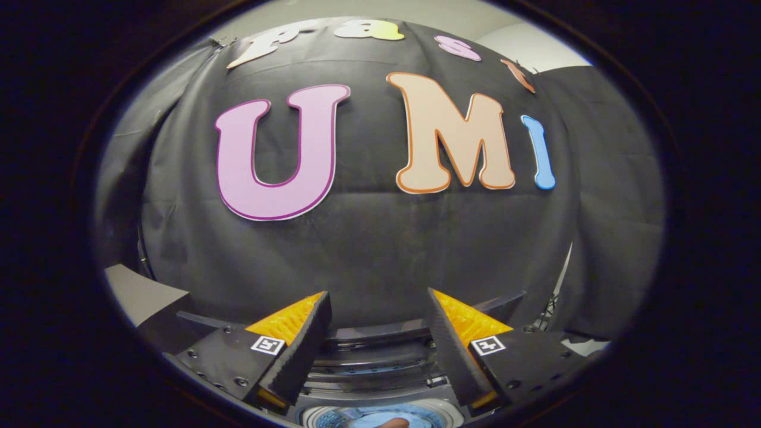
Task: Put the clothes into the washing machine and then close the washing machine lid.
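Evidently the gripper (377,303) is held high above the washing machine (380,371), its two fingers spread well apart with nothing between them. Below and between the fingers the machine's open top is seen: dark stepped rims at the back, and under them the round drum mouth (380,416), pale with bluish patterns. What lies inside the drum is cut off and too small to be told for certain; a bluish patch with a small reddish bit is seen there, which may be clothes, but this cannot be confirmed. Beyond the machine the booth's black cloth wall (368,249) rises, and a pale strip of surface (140,294) is seen off to one side of the machine.

Since nothing is held and the machine's mouth is uncovered, the loading step is judged to be either finished or between loads. The lid cannot be made out clearly. For the next move, the lid's edge would have to be found and pushed down over the machine's mouth.
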Motion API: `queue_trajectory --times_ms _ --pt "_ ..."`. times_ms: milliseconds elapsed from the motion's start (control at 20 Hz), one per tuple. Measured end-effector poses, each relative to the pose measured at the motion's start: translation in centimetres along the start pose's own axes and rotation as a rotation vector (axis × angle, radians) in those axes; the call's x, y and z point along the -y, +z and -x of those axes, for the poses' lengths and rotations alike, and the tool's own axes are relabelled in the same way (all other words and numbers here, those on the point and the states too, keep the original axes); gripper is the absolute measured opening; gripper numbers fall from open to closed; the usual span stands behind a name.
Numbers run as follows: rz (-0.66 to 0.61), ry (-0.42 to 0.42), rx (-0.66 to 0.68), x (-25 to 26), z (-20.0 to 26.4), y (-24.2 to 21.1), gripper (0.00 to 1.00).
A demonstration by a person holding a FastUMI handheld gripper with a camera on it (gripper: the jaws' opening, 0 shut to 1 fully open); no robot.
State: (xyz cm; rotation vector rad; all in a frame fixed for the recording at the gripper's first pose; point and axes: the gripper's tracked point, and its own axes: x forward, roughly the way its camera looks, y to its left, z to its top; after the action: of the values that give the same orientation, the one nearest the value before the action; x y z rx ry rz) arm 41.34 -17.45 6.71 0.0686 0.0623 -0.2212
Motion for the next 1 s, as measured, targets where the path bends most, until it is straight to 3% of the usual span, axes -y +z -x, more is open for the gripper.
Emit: queue_trajectory --times_ms 1000 --pt "-0.008 -0.026 -0.003 0.3 2.8 -0.7 0.97"
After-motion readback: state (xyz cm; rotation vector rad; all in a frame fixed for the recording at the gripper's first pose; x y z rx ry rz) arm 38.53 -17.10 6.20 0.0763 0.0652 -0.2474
